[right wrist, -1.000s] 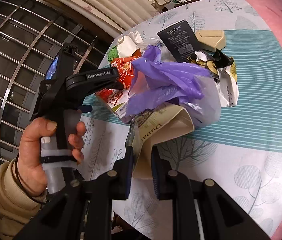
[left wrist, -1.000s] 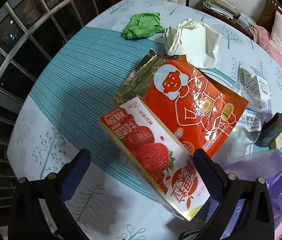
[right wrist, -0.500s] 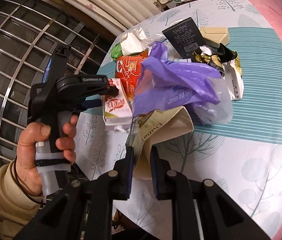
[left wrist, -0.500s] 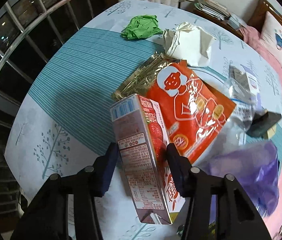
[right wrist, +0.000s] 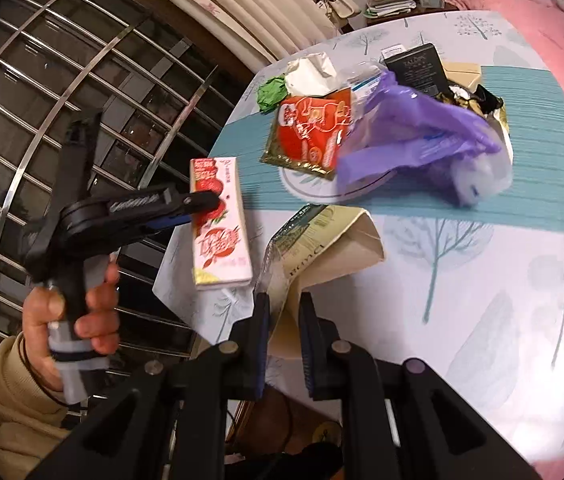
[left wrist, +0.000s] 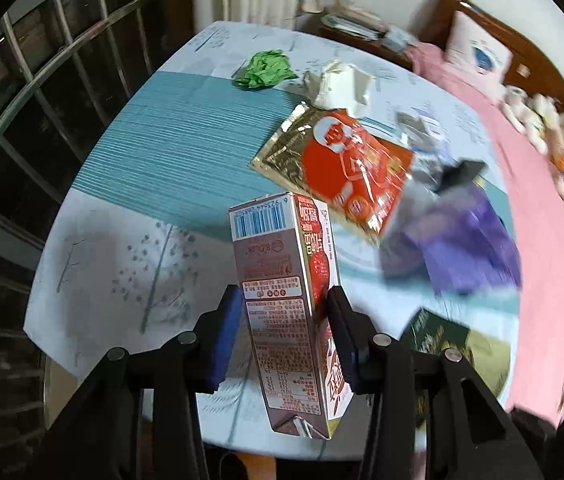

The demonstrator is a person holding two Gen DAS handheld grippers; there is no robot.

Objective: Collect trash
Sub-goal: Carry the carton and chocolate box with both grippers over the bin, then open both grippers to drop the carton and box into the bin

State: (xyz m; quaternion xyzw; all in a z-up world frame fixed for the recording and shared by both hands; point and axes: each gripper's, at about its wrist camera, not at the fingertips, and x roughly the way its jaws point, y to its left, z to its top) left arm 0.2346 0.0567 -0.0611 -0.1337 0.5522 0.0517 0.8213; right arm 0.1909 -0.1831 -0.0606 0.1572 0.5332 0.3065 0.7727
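Note:
My left gripper (left wrist: 284, 320) is shut on a strawberry milk carton (left wrist: 288, 300) and holds it lifted above the table's near edge; the carton (right wrist: 218, 220) and the left gripper (right wrist: 206, 204) also show in the right wrist view. My right gripper (right wrist: 284, 312) is shut on the rim of a beige paper bag (right wrist: 322, 248) that lies open on the table. A red snack wrapper (left wrist: 346, 164), a purple plastic bag (right wrist: 414, 132), green crumpled paper (left wrist: 266, 70) and white crumpled paper (left wrist: 342, 84) lie further back.
A round table with a tree-print cloth (right wrist: 502, 280) and a teal striped band (left wrist: 186, 152). A black box (right wrist: 418, 68) and a beige box (right wrist: 462, 74) stand at the far side. A window grille (right wrist: 62, 100) is left, a pink bed (left wrist: 542, 184) right.
My left gripper closed on the carton, turned it upright and lifted it back off the table towards the near edge. My right gripper stayed shut on the paper bag.

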